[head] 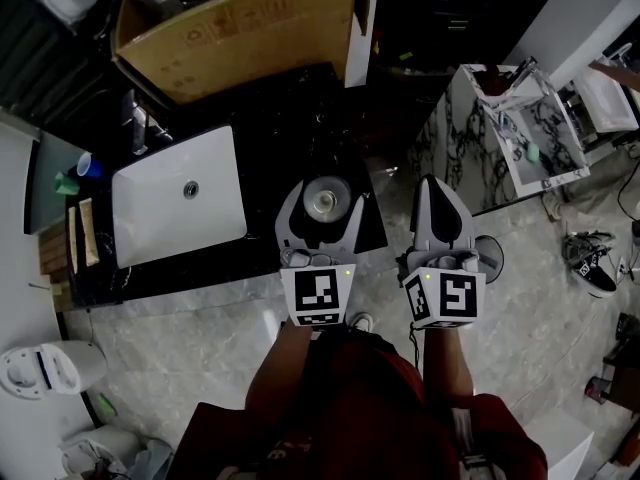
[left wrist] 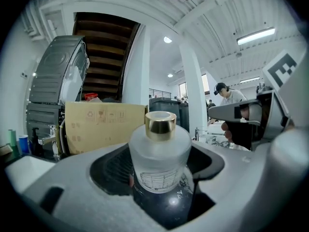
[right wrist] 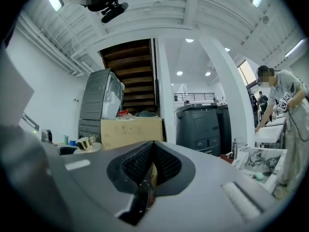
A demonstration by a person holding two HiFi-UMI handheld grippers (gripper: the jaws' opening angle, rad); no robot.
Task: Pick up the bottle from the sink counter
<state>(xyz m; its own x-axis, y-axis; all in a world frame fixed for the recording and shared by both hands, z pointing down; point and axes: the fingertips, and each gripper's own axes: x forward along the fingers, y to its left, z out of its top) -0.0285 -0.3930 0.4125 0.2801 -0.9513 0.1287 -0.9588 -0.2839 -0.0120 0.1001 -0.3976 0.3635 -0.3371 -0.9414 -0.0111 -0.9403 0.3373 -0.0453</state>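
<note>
Black and glossy, the desk (head: 280,128) carries a white basin (head: 180,193), with a cardboard box (head: 240,28) behind it. The bottle (left wrist: 159,153) stands upright near the desk's front right corner, gold cap up, squarely between the spread jaws of the left tool (head: 322,190). A gap seems to show on each side of its frosted body, though contact is hard to rule out. The right tool (head: 432,183) hangs beyond the desk's edge, pressed together and empty. Nothing blocks a squeeze and straight lift.
</note>
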